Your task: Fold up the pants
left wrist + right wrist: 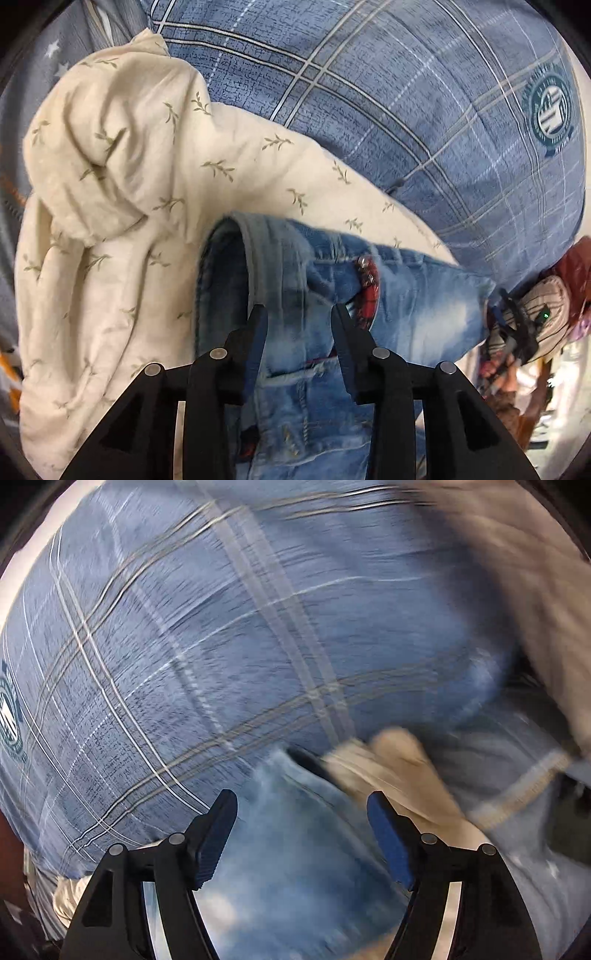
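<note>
Faded blue jeans (332, 314) hang in front of me above the bed, waistband rolled at the top left, a red patterned lining showing at a pocket. My left gripper (299, 314) has its jaws partly apart with denim between and behind them; a grip is not clear. In the blurred right wrist view, the jeans (295, 849) lie under my right gripper (301, 801), which is open wide above the denim. The other gripper and the hand holding it (517, 328) show at the jeans' far right end.
A blue plaid bedsheet (406, 110) with a round green emblem (550, 110) covers the bed; it also shows in the right wrist view (184, 646). A cream quilt with a leaf print (129, 184) is bunched at the left. Beige cloth (388, 760) lies beside the jeans.
</note>
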{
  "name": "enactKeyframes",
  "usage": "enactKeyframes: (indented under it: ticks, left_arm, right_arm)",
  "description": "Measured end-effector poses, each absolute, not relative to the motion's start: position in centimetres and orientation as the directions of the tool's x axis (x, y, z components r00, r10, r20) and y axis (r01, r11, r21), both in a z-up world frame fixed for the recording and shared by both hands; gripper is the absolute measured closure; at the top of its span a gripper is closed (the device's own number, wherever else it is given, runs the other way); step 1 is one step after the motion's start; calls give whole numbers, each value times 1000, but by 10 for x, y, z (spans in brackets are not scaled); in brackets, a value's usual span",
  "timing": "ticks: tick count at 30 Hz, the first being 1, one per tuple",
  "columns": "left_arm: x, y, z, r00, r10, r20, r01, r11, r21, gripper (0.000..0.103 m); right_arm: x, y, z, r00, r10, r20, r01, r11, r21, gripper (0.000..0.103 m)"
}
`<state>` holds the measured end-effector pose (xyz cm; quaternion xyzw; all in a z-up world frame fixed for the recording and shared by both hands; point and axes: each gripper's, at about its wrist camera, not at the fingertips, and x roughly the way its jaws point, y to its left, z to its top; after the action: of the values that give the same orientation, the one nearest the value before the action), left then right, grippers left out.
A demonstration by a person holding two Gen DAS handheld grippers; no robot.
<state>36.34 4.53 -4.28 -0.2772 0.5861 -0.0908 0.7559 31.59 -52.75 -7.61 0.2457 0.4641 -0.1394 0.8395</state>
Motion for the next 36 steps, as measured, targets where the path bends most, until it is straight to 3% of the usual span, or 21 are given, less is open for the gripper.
enactKeyframes:
  ticks: [3,5,6,8,9,10,13,17,23,26,33,36]
  left_arm:
    - [377,59,-48,335,-479,-811,-229,794,-563,63]
    - [382,62,-54,334,-493,-804,-251,775,-580,50]
    - [387,59,-60,316,-498,-808,-258,774,-578,49]
    - [395,49,-72,273,-520,-810,-253,773,-581,55]
    - [398,41,-77,254,-503,-826,-247,792,-558,64]
    - [401,34,-80,251,-476,-843,-242,812,-531,88]
    - [399,33,-73,281,-460,-842,-228,820,-524,90]
    - [373,41,-31,386,-419,-822,-166,845,-509,103]
    - [311,49,45,551,-355,-756,-47,890,-453,103]
    - [293,56,45,513,-405,-757,-47,867,-496,103]
    - [316,87,-9,349,-531,-772,-216,756,-618,94]
    - [335,91,-15,371,-514,-773,-238,752,-614,68]
  right_arm:
    - [346,-517,-89,494,-27,-869,419,883,211,26]
    - [359,-510,-101,454,-41,-890,397,904,160,26]
    - [364,-506,-110,416,-81,-906,395,913,100,26]
    - [367,-498,-120,384,-141,-913,384,923,19,45]
    - [366,-493,-120,381,-178,-907,382,924,-21,78]
    - [362,-492,-119,389,-170,-905,382,924,-9,90]
    - [347,-484,-102,433,-199,-879,381,924,-22,91]
    - [314,-485,-66,494,-193,-848,405,914,28,91]
    - [248,-478,-16,557,-187,-809,425,901,84,91]
    - [226,-461,1,540,-200,-818,434,898,67,90]
    - [214,-457,8,537,-186,-823,462,881,102,86]
    - [231,-466,7,558,-185,-809,481,866,134,80]
